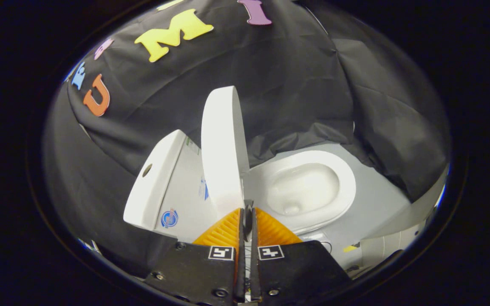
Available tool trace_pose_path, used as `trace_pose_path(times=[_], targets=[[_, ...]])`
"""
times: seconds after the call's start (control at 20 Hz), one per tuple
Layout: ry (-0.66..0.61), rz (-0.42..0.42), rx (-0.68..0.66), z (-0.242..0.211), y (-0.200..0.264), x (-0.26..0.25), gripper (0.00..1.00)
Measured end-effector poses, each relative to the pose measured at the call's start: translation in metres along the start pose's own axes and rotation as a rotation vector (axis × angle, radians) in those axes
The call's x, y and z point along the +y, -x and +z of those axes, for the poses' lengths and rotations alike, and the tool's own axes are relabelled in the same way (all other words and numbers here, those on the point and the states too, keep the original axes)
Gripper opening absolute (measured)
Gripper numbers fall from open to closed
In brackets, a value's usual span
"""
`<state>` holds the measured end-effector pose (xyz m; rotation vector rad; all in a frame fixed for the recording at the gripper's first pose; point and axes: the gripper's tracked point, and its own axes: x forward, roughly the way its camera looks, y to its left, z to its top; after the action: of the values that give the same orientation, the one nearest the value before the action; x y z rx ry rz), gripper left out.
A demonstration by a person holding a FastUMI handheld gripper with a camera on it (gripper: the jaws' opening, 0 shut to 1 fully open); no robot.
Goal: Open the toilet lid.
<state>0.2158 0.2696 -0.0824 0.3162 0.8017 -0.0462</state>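
Observation:
A white toilet stands on a grey floor, seen tilted. Its lid is raised and stands upright between the tank and the open bowl. The seat ring lies flat around the bowl. My gripper is shut, with only a thin dark slit between the fingers. Its tips sit right at the lid's near rim, just beside the bowl's back edge. I cannot tell whether any of the rim is pinched between them.
Black cloth walls close in behind and to the right of the toilet. The tank has a round button hole on top and stickers on its side. A white panel with a yellow tag lies past the bowl.

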Motion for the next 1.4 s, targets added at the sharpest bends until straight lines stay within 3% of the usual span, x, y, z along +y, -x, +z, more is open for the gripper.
trace_pose_path(times=[0.7,1.4], targets=[[0.122,-0.042,-0.006,-0.011,0.002,0.046,0.08],[0.335,-0.078,-0.020,-0.034,-0.009,0.109,0.08]])
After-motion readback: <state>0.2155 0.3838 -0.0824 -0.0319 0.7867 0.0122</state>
